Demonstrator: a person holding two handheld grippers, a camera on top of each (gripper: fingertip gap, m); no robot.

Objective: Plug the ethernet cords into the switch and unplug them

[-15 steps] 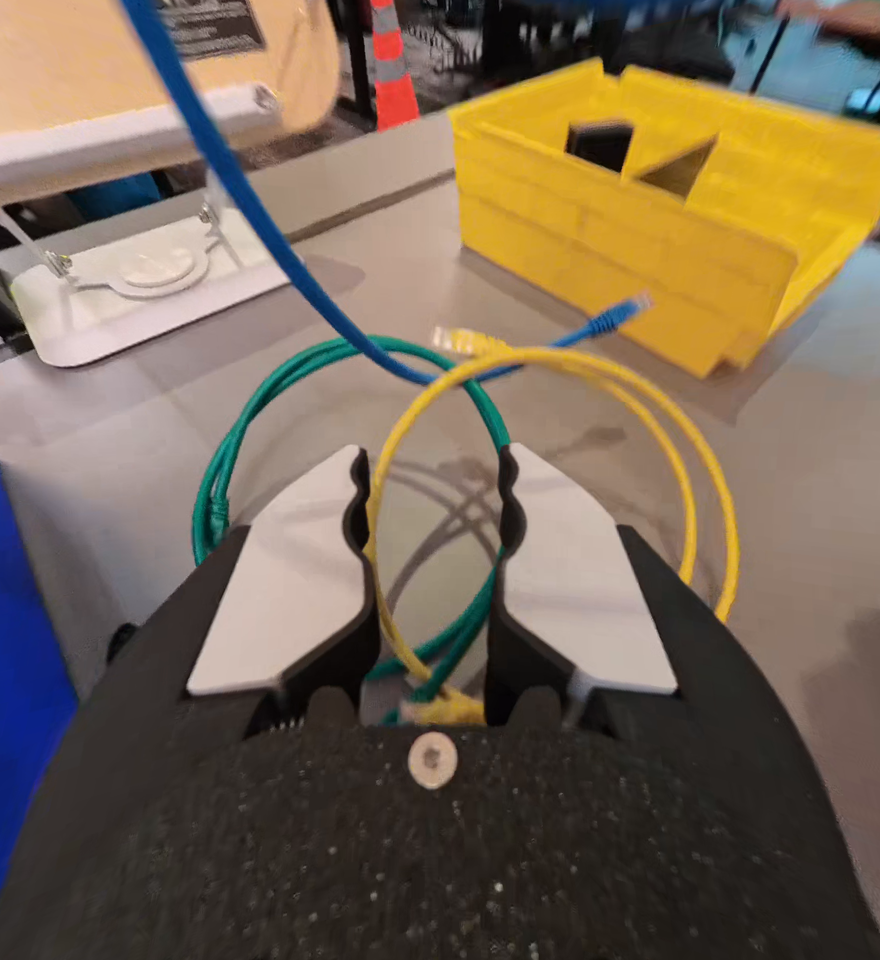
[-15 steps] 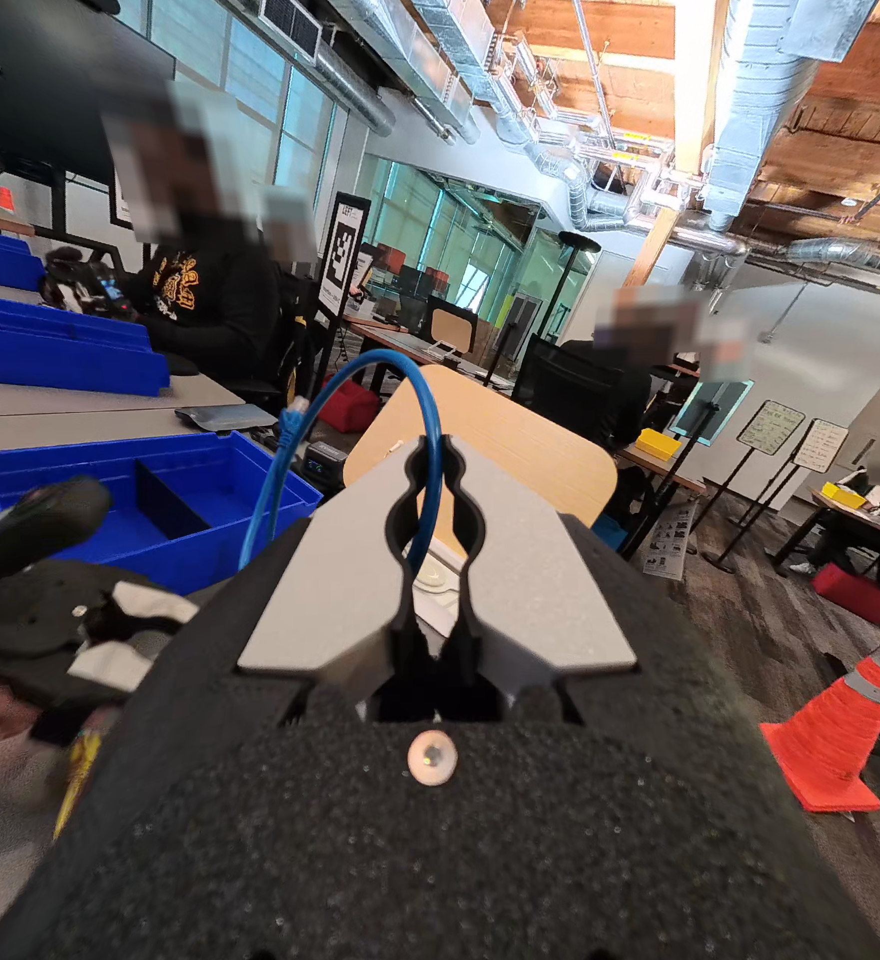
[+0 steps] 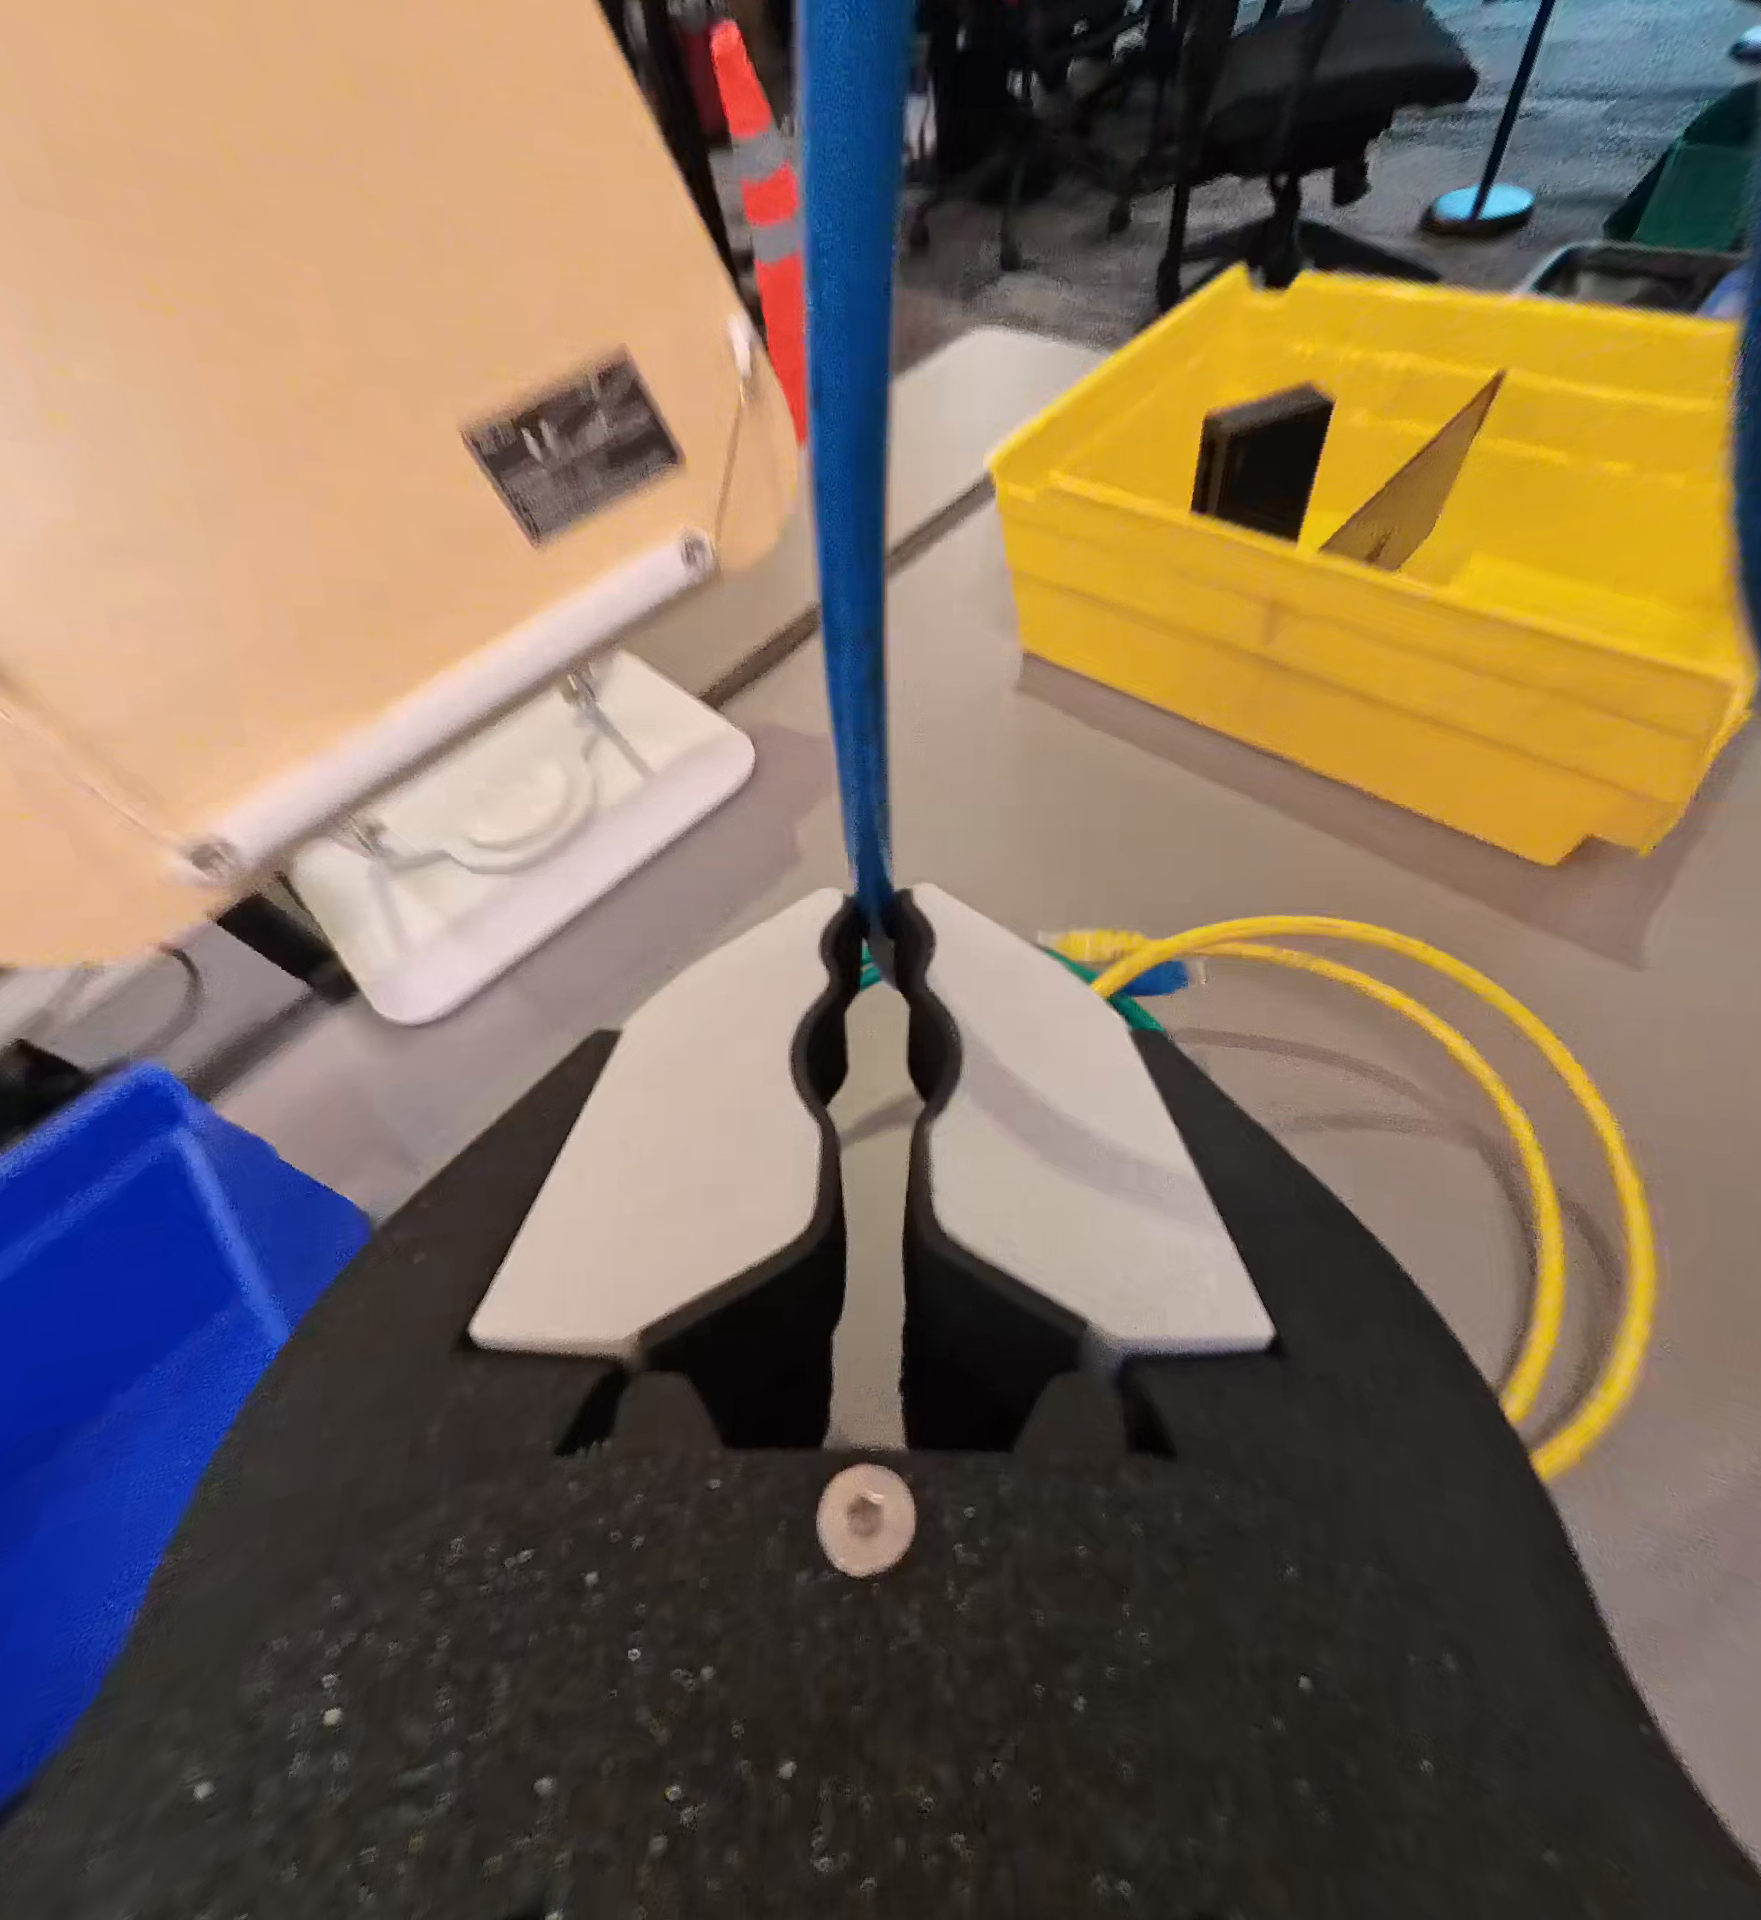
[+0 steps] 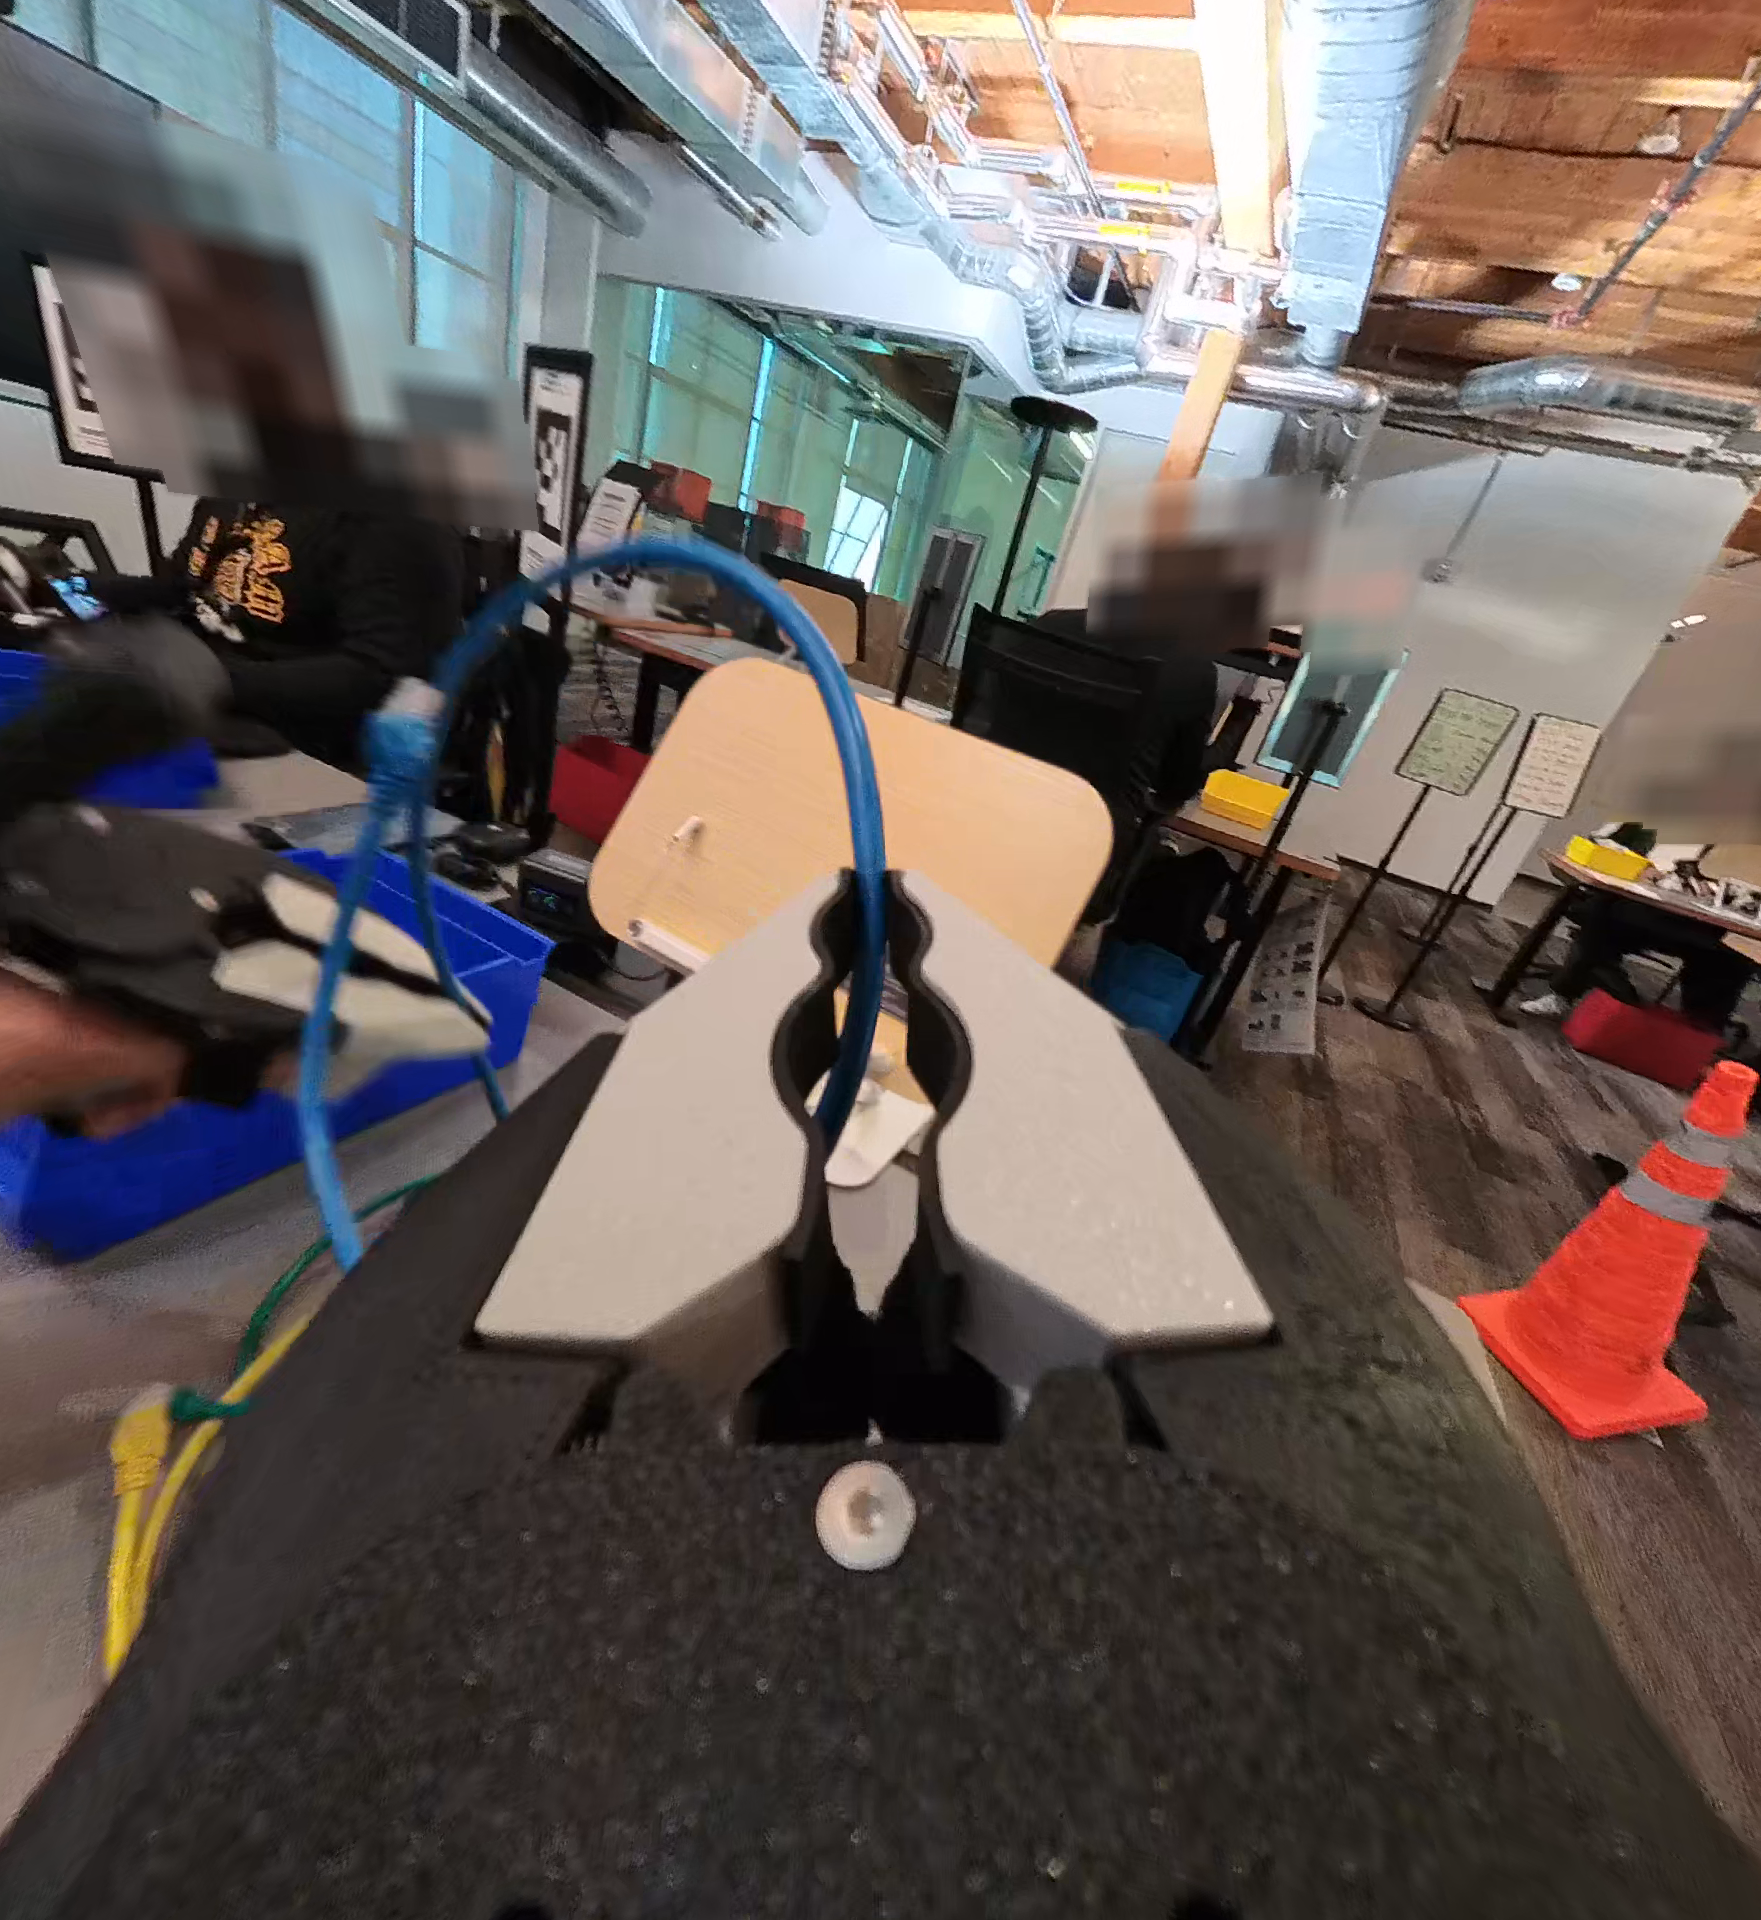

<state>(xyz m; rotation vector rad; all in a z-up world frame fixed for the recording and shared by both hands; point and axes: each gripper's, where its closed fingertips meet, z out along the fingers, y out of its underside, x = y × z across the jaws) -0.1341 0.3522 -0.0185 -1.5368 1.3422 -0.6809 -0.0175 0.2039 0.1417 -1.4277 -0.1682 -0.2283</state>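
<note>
Room: While you work, the right wrist view looks out over a plank floor, silver ducts under a timber ceiling, and an orange cone (image 4: 1624, 1257).
Bench: your bench (image 3: 1219, 831) is smooth, matte grey; a rounded pale-wood board (image 3: 284, 364) on a white base leans over its far left.
Bins: a ribbed yellow bin (image 3: 1375, 582) stands far right, a glossy blue bin (image 3: 76, 1299) near left.
Left tool: your left tool (image 3: 874, 925), grey wavy-edged fingers in speckled black foam, is closed at its tips on the blue cord (image 3: 845, 468), which runs straight up from it.
Right tool: your right tool (image 4: 868, 894) pinches the same cord, which arches up and left, its plug (image 4: 400, 727) hanging free.
Other cords: the yellow cord (image 3: 1478, 1091) coils on the bench right of your left tool; a sliver of green cord (image 3: 1130, 1006) lies beside it.
</note>
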